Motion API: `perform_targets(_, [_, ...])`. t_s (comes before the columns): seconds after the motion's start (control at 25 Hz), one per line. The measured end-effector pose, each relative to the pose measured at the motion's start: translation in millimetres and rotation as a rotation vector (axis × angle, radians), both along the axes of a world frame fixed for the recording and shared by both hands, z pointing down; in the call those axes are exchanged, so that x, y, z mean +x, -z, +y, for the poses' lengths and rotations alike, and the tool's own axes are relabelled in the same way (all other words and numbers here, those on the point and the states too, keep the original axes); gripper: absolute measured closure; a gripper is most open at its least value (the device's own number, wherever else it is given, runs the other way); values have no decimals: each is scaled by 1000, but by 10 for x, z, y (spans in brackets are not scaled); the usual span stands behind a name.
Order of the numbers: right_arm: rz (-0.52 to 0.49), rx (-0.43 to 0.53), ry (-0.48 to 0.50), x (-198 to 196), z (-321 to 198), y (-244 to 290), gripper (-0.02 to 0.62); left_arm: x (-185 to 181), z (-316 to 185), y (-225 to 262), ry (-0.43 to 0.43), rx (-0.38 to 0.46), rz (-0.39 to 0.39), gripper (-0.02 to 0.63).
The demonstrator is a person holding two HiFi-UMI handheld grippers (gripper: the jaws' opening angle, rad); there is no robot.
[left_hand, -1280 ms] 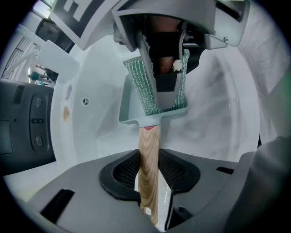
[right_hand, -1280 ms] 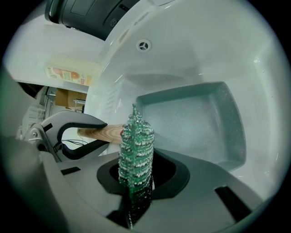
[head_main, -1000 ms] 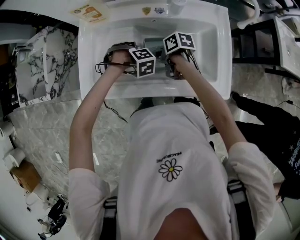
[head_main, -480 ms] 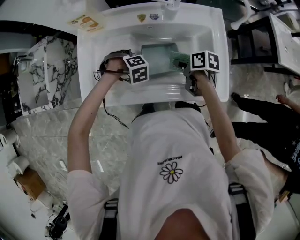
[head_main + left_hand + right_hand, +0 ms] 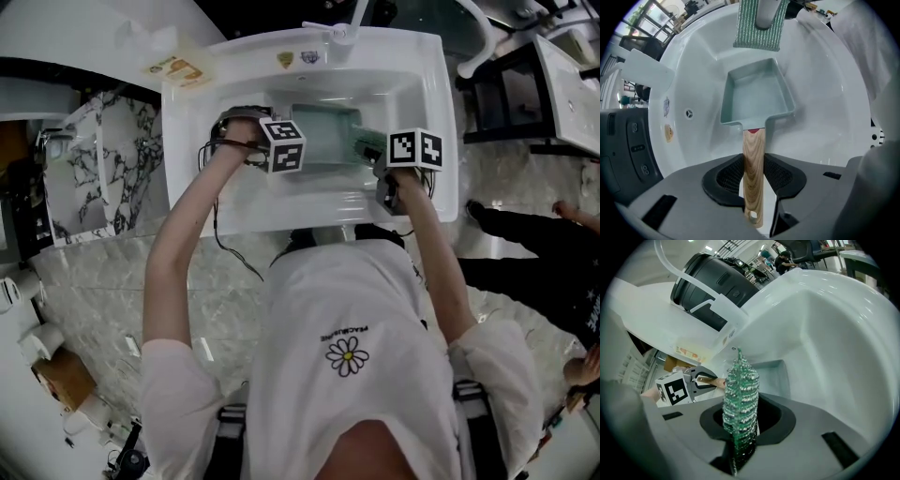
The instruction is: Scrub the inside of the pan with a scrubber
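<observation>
Wooden handle (image 5: 753, 150) clamped between the dark pads of the left gripper (image 5: 753, 180), jaws narrowed onto it. Pale green square pan (image 5: 757, 101) held out beyond, low inside the white sink (image 5: 825, 93), open side up. Long axis of handle and pan running straight away from the left gripper toward the right gripper (image 5: 740, 430). Green glittery scrubber (image 5: 739, 394) pinched upright between the right jaws, poised by the pan's far rim; contact not discernible. Pan interior lying below the scrubber and back toward the left gripper, right gripper the nearer. Low pan walls on all sides, sink walls close around: probably room for short strokes only.
</observation>
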State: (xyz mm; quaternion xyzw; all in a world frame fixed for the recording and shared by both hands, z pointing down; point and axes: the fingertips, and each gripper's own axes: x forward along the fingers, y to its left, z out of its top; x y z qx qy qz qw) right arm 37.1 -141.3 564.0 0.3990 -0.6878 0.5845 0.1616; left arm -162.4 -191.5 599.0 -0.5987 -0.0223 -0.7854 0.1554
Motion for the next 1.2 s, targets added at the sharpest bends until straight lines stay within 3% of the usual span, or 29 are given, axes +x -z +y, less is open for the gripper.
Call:
perform_targets(0.24, [49, -4, 23, 26, 72, -88, 534, -19, -49, -95, -31, -39, -49, 463])
perform_targets(0.48, [54, -11, 29, 26, 108, -117, 534, -4, -69, -114, -56, -10, -103, 457])
perform_targets(0.68, [59, -9, 40, 22, 121, -115, 533, 52, -138, -60, 8, 12, -36, 420])
perform_targets(0.96, [48, -7, 35, 20, 128, -104, 532, 64, -105, -83, 20, 15, -23, 420])
perform_targets(1.2, [74, 0, 52, 52, 123, -97, 532, 180, -130, 5, 39, 34, 34, 431])
